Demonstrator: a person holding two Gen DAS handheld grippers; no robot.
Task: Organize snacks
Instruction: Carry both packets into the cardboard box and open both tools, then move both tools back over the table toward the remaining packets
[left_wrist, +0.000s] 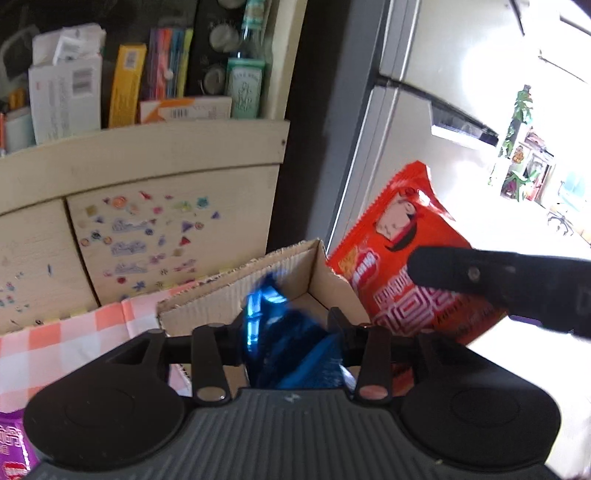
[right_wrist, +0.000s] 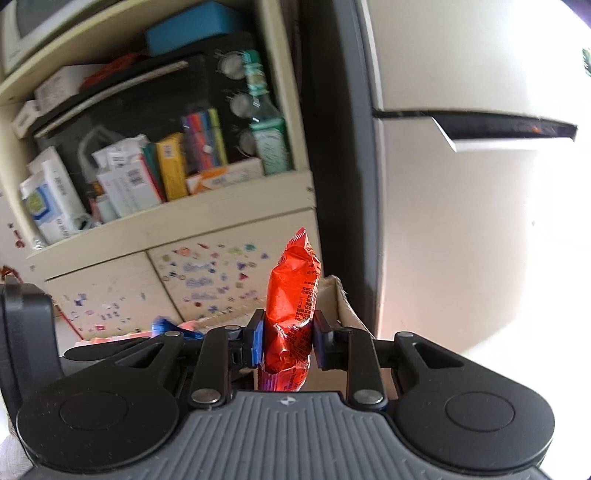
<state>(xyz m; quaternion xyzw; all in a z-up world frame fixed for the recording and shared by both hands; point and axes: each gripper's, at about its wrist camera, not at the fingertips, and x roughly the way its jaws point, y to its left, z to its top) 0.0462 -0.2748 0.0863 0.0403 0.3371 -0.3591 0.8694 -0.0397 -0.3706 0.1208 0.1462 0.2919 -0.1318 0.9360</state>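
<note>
Two packets up: right gripper (right_wrist: 288, 341) clamped on the red snack bag (right_wrist: 291, 314); left gripper (left_wrist: 284, 332) parted around the blue packet (left_wrist: 284, 332), over the cardboard box (left_wrist: 236, 291).

A stickered cabinet door (left_wrist: 162, 236) sits below a shelf (left_wrist: 147, 147) of upright boxes, beside a refrigerator (right_wrist: 461, 221).

red snack bag (right_wrist: 291, 314) | blue snack bag (left_wrist: 291, 343) | pink-white checked cloth (left_wrist: 74, 332)
</note>
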